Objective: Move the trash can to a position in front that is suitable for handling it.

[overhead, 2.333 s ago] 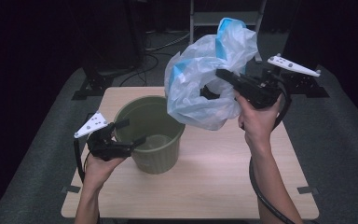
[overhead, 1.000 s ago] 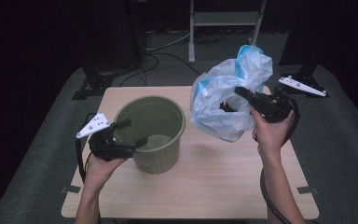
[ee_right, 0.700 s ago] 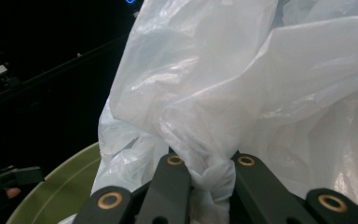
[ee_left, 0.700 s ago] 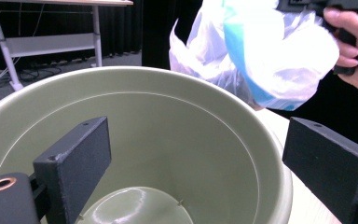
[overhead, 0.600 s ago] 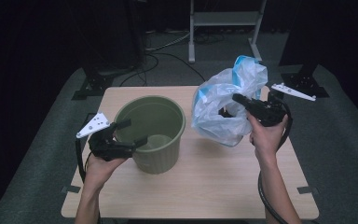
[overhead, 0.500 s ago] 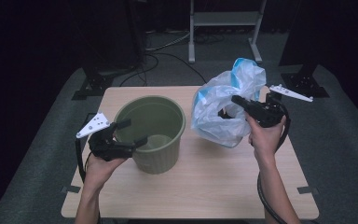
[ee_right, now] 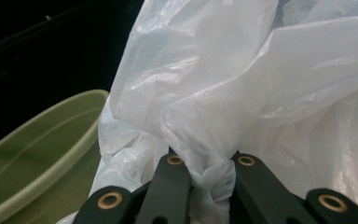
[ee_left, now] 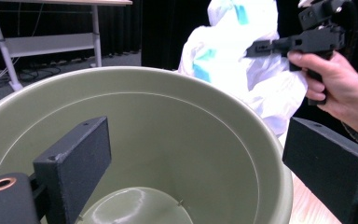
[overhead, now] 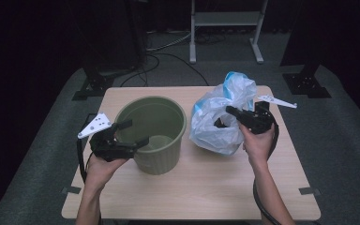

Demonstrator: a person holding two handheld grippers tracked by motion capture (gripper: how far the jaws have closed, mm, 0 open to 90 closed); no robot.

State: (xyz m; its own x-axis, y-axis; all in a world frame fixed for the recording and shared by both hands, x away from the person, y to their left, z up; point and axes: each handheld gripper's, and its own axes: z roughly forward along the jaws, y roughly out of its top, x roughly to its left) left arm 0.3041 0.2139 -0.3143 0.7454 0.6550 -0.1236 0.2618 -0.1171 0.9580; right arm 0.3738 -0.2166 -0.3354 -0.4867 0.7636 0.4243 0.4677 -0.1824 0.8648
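Note:
An olive-green plastic bin [overhead: 160, 158] stands upright and empty on the left half of the wooden table. My left gripper [overhead: 132, 133] sits at the bin's near-left rim, jaws wide apart. One jaw reaches inside the bin [ee_left: 168, 121] and the other stays outside its wall; neither pad presses on it. A crumpled white plastic bag with blue patches [overhead: 218, 124] rests on the table right of the bin. My right gripper [overhead: 228, 111] is shut on a bunched fold of the bag [ee_right: 261, 70], pinched between the two tips [ee_right: 207, 161]. The left gripper view has the bag [ee_left: 233, 56] and right gripper [ee_left: 257, 46] beyond the bin.
The wooden table [overhead: 192, 192] has bare room in front of the bin and bag. A grey carpeted floor surrounds it, with cables and a metal frame [overhead: 225, 18] behind. Black stand bases [overhead: 93, 86] [overhead: 307, 82] sit at the table's far corners.
My right gripper has come down and towards the bin with the bag, which hung in the air and now sags onto the table. The left gripper and bin have stayed put.

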